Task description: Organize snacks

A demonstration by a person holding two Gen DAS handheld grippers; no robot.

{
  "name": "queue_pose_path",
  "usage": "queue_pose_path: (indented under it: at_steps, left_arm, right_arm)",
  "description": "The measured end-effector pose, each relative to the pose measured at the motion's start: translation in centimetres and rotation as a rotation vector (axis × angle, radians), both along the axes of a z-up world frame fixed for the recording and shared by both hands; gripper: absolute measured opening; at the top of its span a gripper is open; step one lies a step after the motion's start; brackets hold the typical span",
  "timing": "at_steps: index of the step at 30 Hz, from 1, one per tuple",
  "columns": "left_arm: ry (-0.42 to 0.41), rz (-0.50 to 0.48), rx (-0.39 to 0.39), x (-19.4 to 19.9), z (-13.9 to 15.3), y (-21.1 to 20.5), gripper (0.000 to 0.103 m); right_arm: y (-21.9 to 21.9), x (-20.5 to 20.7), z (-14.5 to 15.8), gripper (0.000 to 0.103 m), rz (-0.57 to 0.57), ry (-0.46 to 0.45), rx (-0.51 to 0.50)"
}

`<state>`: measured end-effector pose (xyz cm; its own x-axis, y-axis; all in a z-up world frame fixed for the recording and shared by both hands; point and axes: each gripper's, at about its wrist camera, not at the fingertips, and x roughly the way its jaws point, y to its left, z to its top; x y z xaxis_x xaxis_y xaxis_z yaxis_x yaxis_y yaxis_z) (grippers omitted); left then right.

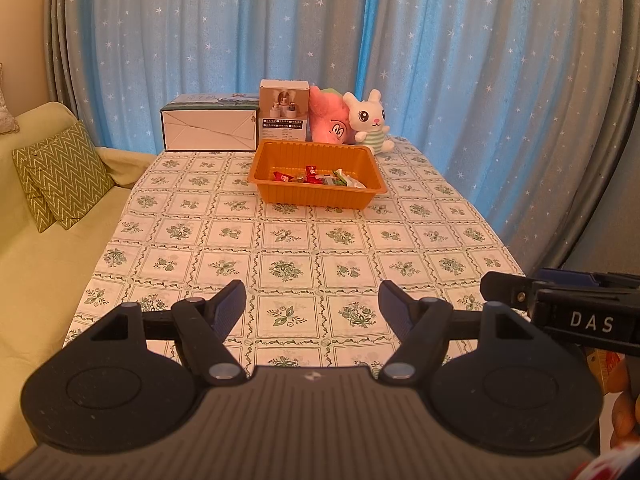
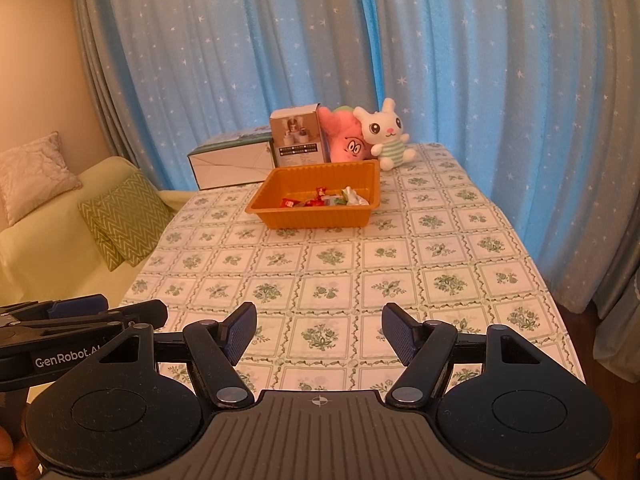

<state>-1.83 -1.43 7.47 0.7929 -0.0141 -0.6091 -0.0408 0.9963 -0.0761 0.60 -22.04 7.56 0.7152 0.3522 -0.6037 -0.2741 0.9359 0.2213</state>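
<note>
An orange plastic tray (image 1: 316, 196) (image 2: 320, 216) stands at the far middle of the table and holds several wrapped snacks (image 1: 320, 178) (image 2: 326, 199), red, green and white. My left gripper (image 1: 312, 304) is open and empty, above the table's near edge, far from the tray. My right gripper (image 2: 319, 330) is open and empty, beside the left one, also at the near edge. The right gripper's body shows at the right edge of the left wrist view (image 1: 568, 304); the left gripper's body shows at the left edge of the right wrist view (image 2: 72, 320).
The table has a green floral checked cloth (image 1: 280, 240) (image 2: 360, 264). Behind the tray stand a white box (image 1: 210, 126) (image 2: 232, 164), a small carton (image 1: 284, 114) (image 2: 298, 140), a pink plush (image 1: 330, 122) (image 2: 346, 140) and a white rabbit plush (image 1: 368, 120) (image 2: 386, 136). A sofa with cushions (image 1: 60, 176) (image 2: 120, 216) lies left. Blue curtains hang behind.
</note>
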Motion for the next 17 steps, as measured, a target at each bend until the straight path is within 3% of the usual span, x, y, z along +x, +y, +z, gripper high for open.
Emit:
queue_pose_path:
  at_steps: [17]
  left_arm:
    - [-0.005, -0.008, -0.023, -0.05, -0.29, -0.12, 0.071]
  right_arm:
    - [-0.15, 0.02, -0.09, 0.069, -0.001, 0.0, 0.003]
